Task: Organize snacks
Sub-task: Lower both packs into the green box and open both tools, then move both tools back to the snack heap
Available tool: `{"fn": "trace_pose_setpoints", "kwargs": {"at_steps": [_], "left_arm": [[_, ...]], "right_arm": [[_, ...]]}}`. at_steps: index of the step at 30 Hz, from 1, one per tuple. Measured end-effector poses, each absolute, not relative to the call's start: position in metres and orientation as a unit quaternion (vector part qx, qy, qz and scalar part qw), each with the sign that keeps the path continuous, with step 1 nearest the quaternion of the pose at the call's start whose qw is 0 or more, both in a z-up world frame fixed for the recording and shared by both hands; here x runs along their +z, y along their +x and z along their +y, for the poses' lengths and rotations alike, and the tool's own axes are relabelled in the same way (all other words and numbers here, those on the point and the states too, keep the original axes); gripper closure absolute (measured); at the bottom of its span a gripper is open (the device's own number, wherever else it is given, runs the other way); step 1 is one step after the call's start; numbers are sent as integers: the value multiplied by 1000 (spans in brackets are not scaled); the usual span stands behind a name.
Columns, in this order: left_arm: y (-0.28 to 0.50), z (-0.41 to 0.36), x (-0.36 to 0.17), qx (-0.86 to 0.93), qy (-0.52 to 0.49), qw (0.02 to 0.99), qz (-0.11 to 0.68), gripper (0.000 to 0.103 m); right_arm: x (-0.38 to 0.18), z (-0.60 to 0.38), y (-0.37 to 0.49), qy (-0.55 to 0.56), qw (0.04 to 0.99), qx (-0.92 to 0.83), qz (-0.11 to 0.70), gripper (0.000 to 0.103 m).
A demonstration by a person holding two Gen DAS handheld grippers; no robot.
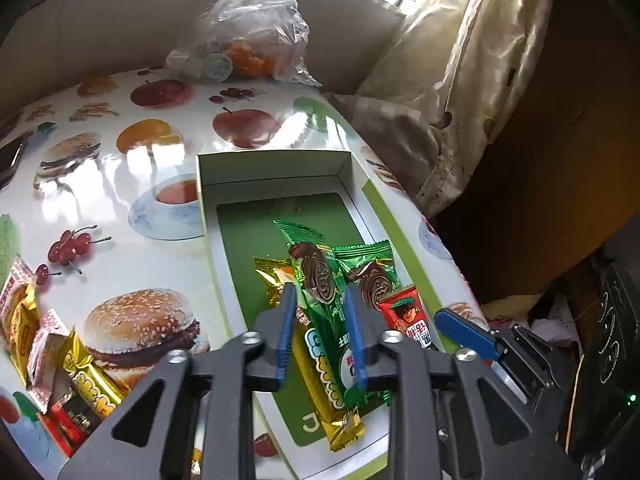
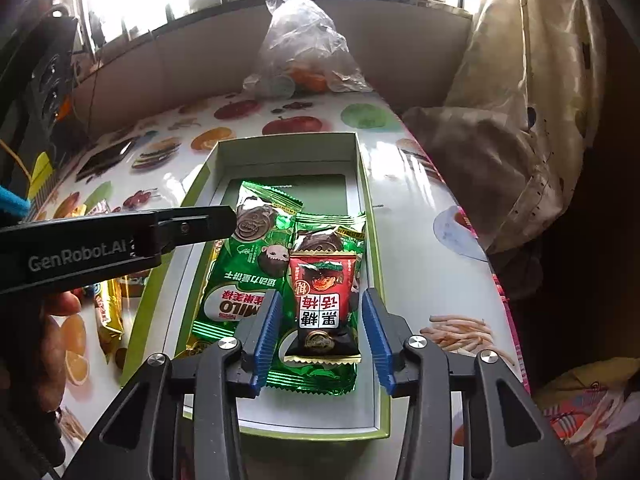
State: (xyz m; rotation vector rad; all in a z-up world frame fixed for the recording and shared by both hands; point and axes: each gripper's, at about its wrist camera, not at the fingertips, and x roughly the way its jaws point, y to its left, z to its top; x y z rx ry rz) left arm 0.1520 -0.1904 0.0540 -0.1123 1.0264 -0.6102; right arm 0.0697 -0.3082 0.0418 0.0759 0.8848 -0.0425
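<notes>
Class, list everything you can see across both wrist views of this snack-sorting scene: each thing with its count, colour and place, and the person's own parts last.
box: one, green and white, open, on the table.
green biscuit packs: two, lying in the box side by side.
red plum candy: one, red and black, on top of the right green pack, between the right tool's fingers.
gold bar: one, in the box, partly under a green pack.
loose snacks: several, gold, red and pink, on the table left of the box.
plastic bag: one, clear, orange contents, at the table's far end.
table: one, white with a food print.
curtain: cream, right of the table.
left tool: black, blue pads, open over the box.
right tool: black, blue pads, open.
hand: one, on the left tool.
</notes>
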Motion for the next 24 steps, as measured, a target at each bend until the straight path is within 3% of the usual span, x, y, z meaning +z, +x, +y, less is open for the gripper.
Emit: {"fn": "trace_pose_setpoints", "kwargs": {"at_steps": [24], "left_arm": [[109, -78, 95, -219, -58, 873, 433, 73]], "right_arm": [[73, -248, 51, 24, 921, 53, 386, 59]]}}
